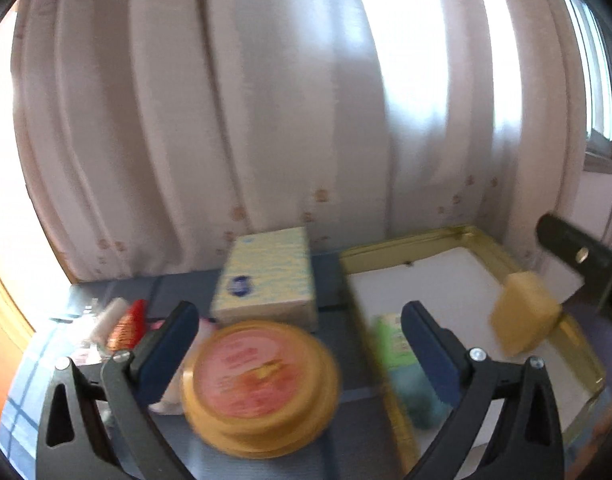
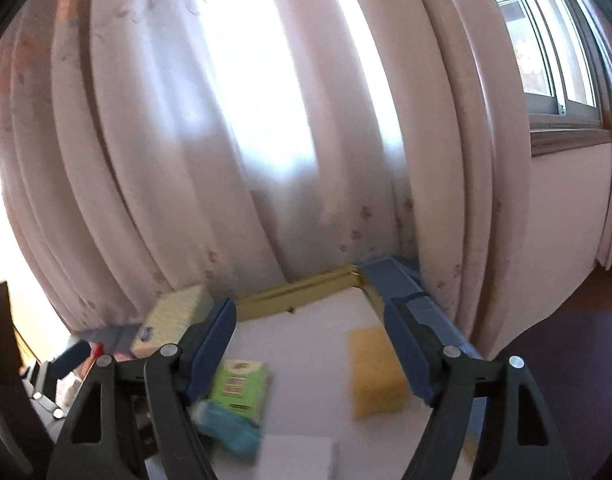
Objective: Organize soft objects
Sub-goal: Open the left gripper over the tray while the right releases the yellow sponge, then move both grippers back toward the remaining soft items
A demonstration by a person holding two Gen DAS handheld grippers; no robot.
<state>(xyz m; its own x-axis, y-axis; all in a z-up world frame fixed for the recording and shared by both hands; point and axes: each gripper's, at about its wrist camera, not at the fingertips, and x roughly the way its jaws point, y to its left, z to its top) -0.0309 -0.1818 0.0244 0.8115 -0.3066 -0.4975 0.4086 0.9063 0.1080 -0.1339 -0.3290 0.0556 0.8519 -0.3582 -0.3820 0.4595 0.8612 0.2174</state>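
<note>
Hovering with both my left claw [image 1: 302, 344] and right claw [image 2: 310, 344] spread and empty, I risk nudging the yellow sponge [image 2: 376, 372] at four o'clock in the tray [image 2: 298, 286].

— Can any text be read here?

— None. Print is seen on the pink lid of the round yellow tin [image 1: 260, 390], but it is blurred past reading.

— And on the packs?

— A dark blue mark is carried on the tissue box [image 1: 266, 276], and dark lines on the green packet [image 2: 242, 390]; neither can be made out.
</note>
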